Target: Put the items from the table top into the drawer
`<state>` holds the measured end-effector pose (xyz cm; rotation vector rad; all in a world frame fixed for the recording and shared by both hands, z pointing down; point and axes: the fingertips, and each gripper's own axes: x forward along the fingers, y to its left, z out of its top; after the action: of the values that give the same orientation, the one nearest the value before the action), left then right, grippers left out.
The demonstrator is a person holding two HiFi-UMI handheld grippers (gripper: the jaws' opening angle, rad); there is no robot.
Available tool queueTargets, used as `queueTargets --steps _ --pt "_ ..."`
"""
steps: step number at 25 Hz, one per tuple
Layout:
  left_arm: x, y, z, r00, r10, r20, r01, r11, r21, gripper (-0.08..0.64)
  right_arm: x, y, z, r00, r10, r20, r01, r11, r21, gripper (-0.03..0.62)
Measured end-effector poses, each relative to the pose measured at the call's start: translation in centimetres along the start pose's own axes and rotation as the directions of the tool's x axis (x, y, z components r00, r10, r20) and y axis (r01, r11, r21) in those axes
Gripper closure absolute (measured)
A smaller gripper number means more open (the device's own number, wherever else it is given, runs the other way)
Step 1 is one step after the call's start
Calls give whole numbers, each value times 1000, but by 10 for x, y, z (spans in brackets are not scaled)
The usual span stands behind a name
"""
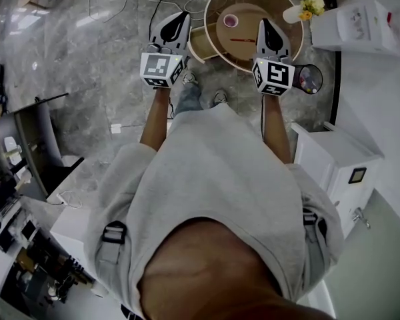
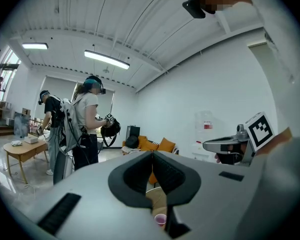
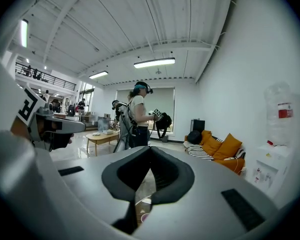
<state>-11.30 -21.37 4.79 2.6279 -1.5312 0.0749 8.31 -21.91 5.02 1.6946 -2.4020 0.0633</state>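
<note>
Head view: the left tool and the right tool are held out over a round wooden surface. A pink cup stands on it between them, and a drawer juts out at its edge.

Left gripper view: the left tool is clenched on nothing, with the cup below it.

Right gripper view: the right tool is likewise clenched and empty.

Left gripper, right gripper extended, fingers together.
</note>
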Motion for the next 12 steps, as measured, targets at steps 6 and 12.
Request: queueTargets --steps 6,12 --pt "13 54 -11 998 -56 -17 55 998 -26 543 43 23 -1 998 -59 -38 59 998 -8 568" --pt "29 92 -33 994 -99 -47 97 994 -42 543 71 39 -13 993 -95 -75 95 995 -6 568"
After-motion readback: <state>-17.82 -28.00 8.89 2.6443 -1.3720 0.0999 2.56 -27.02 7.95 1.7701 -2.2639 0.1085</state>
